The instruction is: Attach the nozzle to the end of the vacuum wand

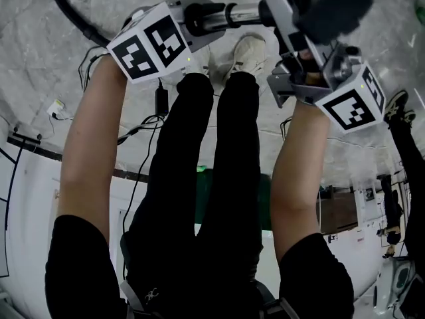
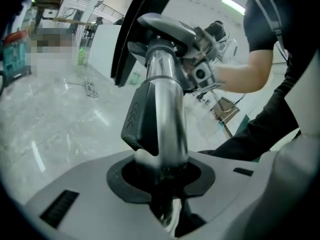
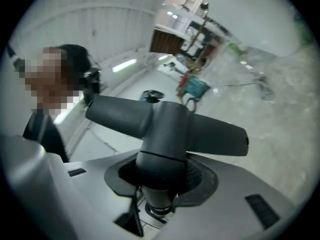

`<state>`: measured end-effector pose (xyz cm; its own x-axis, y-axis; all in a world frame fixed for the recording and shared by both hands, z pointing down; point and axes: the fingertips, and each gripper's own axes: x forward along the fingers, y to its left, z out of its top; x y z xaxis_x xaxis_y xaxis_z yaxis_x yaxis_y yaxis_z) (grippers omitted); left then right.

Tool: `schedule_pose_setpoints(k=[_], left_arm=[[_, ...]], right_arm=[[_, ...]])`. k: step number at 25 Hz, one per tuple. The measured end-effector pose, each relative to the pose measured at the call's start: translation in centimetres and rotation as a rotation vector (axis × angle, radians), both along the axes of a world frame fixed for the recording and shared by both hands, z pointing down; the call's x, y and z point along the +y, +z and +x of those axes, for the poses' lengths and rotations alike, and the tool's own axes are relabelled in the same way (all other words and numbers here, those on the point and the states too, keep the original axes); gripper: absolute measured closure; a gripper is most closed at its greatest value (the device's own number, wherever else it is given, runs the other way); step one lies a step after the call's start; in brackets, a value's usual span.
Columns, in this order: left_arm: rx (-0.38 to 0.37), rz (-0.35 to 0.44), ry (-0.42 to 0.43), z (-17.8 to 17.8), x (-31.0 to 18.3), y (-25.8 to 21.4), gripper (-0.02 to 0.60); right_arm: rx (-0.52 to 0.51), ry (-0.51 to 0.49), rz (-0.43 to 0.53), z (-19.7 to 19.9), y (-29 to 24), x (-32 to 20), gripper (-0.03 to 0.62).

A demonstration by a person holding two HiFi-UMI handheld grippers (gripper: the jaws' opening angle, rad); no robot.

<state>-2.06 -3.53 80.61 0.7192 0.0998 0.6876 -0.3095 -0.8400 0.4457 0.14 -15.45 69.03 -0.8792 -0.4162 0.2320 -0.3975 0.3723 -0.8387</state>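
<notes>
Nozzle (image 3: 167, 134) clamped in right claw (image 3: 159, 196), chrome vacuum wand (image 2: 167, 99) clamped in left claw (image 2: 161, 186)

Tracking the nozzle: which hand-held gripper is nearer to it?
Right. The right hand-held gripper clamps the nozzle by its neck; the left hand-held gripper grips the metal wand, with the nozzle at that wand's far end.
</notes>
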Motion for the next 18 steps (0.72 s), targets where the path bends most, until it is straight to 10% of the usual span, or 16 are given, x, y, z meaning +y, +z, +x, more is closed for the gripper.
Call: schedule_pose_setpoints(k=[3,9,18], left_arm=[[0.015,-0.019,-0.015,0.3,0.0,-0.2,0.460],[-0.068,0.072,-0.108,0.9,-1.3,1.1,0.460],[0.028,-0.047,0.030,1.4,0.4,0.1,0.463]], right_arm=[[-0.067,-0.093,0.068,-0.3,-0.4,0.0,0.424],[0.213,0.317,-0.143,2.4,2.2,-1.2,0.425],[-0.054,0.084,0.052,0.5,0.0,-0.2,0.425]])
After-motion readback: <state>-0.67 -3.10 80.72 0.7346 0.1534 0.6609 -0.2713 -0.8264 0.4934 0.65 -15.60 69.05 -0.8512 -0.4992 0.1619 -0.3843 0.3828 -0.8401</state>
